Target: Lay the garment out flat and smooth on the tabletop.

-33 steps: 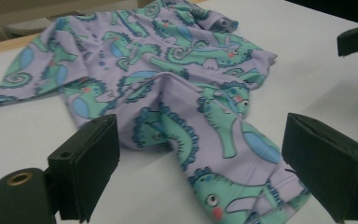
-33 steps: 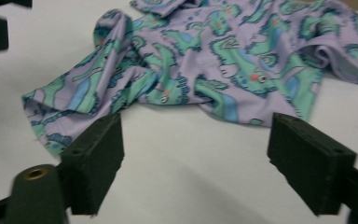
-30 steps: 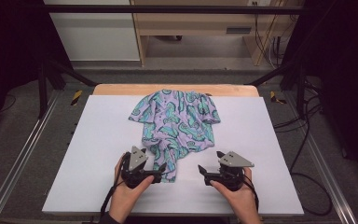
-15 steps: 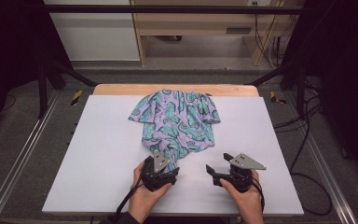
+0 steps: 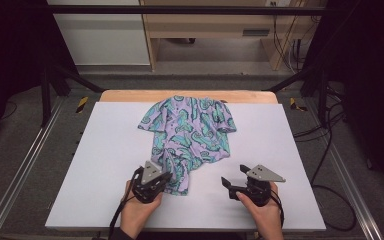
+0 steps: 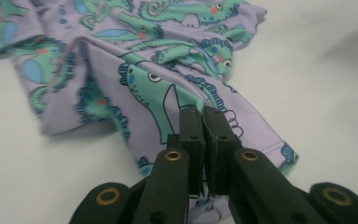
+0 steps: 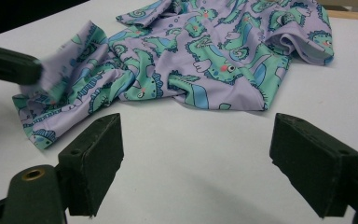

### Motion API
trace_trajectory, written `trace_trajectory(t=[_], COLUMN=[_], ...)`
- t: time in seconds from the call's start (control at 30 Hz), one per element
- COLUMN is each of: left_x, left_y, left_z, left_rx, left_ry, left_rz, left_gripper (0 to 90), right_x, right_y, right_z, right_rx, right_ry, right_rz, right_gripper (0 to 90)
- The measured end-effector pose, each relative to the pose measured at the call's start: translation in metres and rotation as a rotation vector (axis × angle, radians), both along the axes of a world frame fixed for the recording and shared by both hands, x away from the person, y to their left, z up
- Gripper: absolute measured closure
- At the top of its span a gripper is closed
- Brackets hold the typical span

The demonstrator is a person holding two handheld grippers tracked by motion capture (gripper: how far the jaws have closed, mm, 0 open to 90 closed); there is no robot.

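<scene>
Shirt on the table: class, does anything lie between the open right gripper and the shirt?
Nothing visible: bare white table separates the right gripper from the shirt.

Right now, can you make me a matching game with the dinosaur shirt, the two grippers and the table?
Things:
1. dinosaur shirt
2. left gripper
3. right gripper
4. table

States:
A. jaws wide apart over bare tabletop, holding nothing
B. white, flat, bearing the cloth
C. lilac with green dinosaurs, lying crumpled
D. jaws just closed on the near hem

Pairs: 1-C, 2-D, 3-A, 4-B
</scene>
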State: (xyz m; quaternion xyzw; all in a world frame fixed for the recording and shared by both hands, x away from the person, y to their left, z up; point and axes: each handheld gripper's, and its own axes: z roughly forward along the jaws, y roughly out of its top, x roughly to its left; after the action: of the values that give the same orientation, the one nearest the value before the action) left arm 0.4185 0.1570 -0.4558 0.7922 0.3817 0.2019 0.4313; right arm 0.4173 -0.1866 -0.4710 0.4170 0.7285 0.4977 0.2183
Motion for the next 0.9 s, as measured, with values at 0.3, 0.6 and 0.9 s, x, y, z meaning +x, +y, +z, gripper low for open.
trace_trajectory(t=[0.3,0.6,0.9], left_x=[-0.027,-0.051,-0.064], left_y=[0.054,0.075,0.097], left_z=[0.009,0.01,-0.001], left_rx=[-0.039,-0.022,-0.041], left_ry=[0.008,0.031,0.009], left_rz=[0.046,0.028,0.096], left_gripper=[87.4,87.5,66.5], right_x=[0.0,0.0,0.0], right_y=[0.002,0.003,0.015], right_z=[-0.001,-0.001,0.006], right_rx=[0.0,-0.004,-0.014], right_ry=[0.008,0.01,0.001], right_rz=[-0.006,-0.007,0.032], right_gripper=[17.6,17.6,17.7])
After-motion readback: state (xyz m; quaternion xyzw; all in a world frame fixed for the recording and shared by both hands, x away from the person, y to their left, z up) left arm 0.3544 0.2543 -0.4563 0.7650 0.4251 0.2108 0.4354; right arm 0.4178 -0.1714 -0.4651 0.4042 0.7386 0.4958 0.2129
